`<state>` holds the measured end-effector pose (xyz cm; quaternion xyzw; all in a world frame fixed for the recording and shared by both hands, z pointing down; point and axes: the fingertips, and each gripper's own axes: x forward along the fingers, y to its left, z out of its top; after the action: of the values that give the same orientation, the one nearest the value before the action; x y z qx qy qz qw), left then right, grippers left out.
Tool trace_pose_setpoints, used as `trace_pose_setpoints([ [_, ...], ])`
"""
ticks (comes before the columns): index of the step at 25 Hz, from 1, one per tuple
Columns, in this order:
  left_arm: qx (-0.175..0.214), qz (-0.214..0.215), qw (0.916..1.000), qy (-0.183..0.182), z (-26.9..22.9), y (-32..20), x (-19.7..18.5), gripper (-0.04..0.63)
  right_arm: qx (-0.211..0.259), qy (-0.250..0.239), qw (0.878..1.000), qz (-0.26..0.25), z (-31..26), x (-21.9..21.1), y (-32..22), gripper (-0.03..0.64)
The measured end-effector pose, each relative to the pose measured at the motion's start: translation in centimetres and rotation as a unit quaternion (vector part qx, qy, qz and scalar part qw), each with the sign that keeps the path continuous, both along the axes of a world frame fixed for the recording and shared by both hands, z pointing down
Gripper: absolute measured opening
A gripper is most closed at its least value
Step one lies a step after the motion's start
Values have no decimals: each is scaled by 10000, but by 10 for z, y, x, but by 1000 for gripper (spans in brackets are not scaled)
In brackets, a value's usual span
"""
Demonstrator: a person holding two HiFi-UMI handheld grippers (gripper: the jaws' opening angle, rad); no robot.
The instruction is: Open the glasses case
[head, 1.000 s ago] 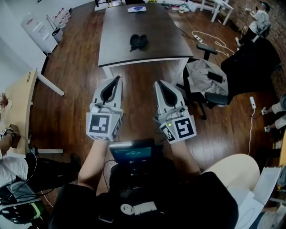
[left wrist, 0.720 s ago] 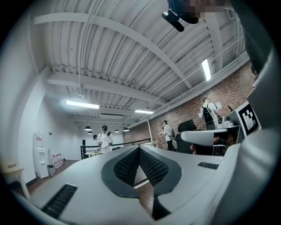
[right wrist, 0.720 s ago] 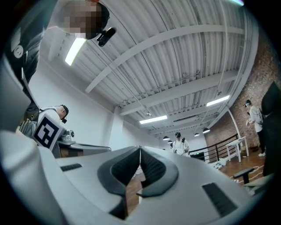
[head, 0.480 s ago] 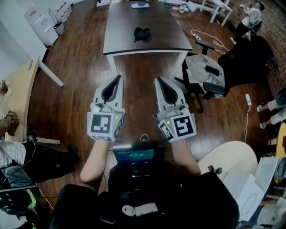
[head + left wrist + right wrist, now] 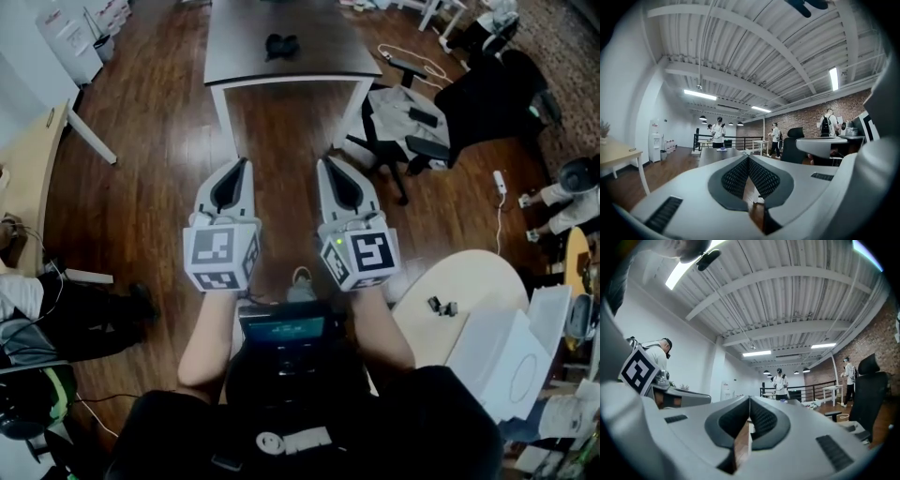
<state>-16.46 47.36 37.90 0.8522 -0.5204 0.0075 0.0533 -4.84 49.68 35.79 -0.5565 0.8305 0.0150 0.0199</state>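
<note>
Judging by how things lay, the task had hardly begun. The glasses case [image 5: 281, 44], a small dark object with a rounded, two-lobed outline, sat on the far worktop [image 5: 234, 58], well apart from both claws and too small to show whether its lid was shut. The left claw [image 5: 246, 163] and right claw [image 5: 323, 161] hung side by side over the floor [image 5: 159, 187], pointing toward the worktop, each with its jaws pressed together and nothing between them. Reaching, steadying and prising the case open all remained. The claws were smooth pale-grey plastic with dark, dimpled rubber pads. The worktop was a dark matte slab on white legs, and the floor was glossy reddish-brown planks.
</note>
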Motion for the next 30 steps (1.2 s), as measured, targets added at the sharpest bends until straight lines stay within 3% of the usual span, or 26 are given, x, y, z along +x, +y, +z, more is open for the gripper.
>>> trace_pose_setpoints([
  [7, -14, 76, 9997, 220, -8, 22, 13, 0, -53, -73, 9999, -84, -6, 2, 25, 11],
  [16, 11, 76, 9999, 108, -16, 34, 36, 0, 15, -241, 9996, -160, -12, 19, 35, 11],
  [21, 193, 89, 9997, -157, -22, 39, 49, 0, 161, -377, 9990, -172, -20, 29, 40, 11],
  [30, 257, 65, 9995, -146, -28, 39, 54, 0, 185, -389, 9987, -265, -22, 31, 41, 11],
])
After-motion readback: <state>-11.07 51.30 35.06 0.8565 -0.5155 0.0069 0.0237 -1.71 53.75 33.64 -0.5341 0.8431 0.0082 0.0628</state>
